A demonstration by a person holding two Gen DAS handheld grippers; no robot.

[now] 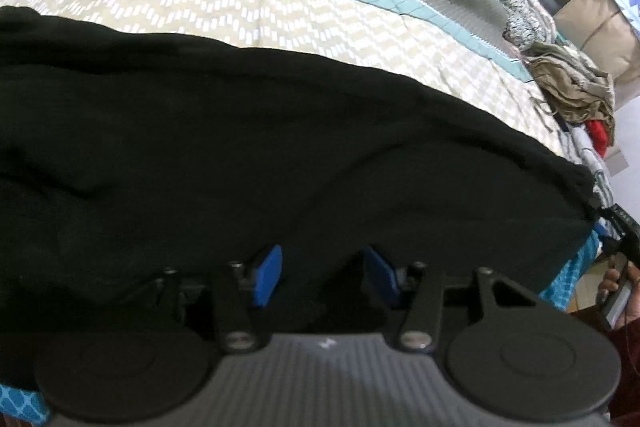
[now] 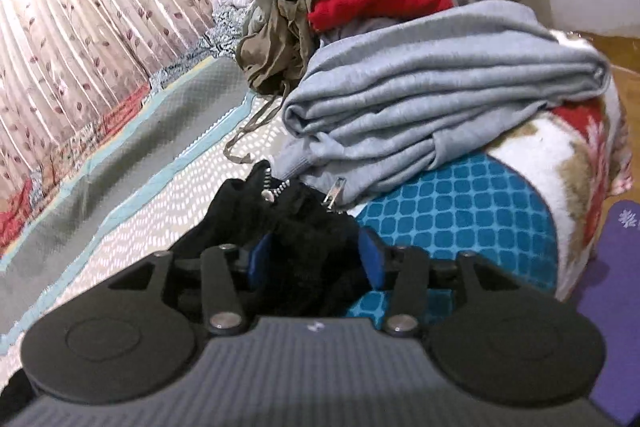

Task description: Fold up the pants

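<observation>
Black pants [image 1: 240,147] lie spread across the patterned bedcover [image 1: 280,11], filling the left wrist view. My left gripper [image 1: 324,275] hovers low over their near edge. Its blue pads [image 1: 268,275] stand apart with their inner faces bare, so it is open. The right wrist view shows a bunched end of the pants [image 2: 304,239] with a dotted drawstring [image 2: 274,191]. This bunch sits between the parted pads of my right gripper [image 2: 314,259], which is open. That gripper [image 1: 618,227] and a hand [image 1: 616,287] also show at the pants' far right end.
A folded grey garment [image 2: 420,115] lies just beyond the right gripper, on a blue checked cloth [image 2: 460,203]. Olive [image 2: 280,39] and red [image 2: 380,3] clothes are piled behind it. A curtain [image 2: 80,27] runs along the far side of the bed. A purple mat [image 2: 616,267] lies at the right.
</observation>
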